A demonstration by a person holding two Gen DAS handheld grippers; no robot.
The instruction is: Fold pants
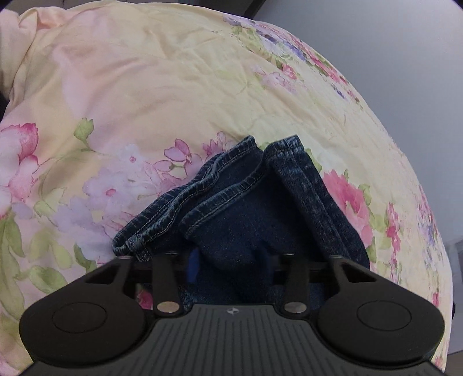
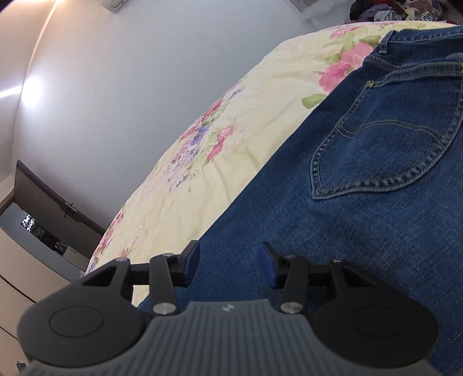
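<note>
Dark blue denim pants lie on a floral yellow bedspread [image 1: 139,86]. In the left wrist view the two leg ends [image 1: 246,199] with their stitched hems bunch up in front of my left gripper [image 1: 228,266]. It is shut on that denim; only one blue pad [image 1: 193,266] shows, the other is buried in cloth. In the right wrist view the seat of the pants [image 2: 347,219] with a back pocket [image 2: 385,150] lies flat. My right gripper [image 2: 229,261] hovers open over the denim near its left edge, with nothing pinched between its blue pads [image 2: 193,260].
The bedspread [image 2: 231,162] ends at the bed's edge along a pale wall [image 2: 144,86]. A dark cabinet [image 2: 52,219] stands low at the left. A heap of clothes [image 2: 390,11] sits beyond the waistband at the far end.
</note>
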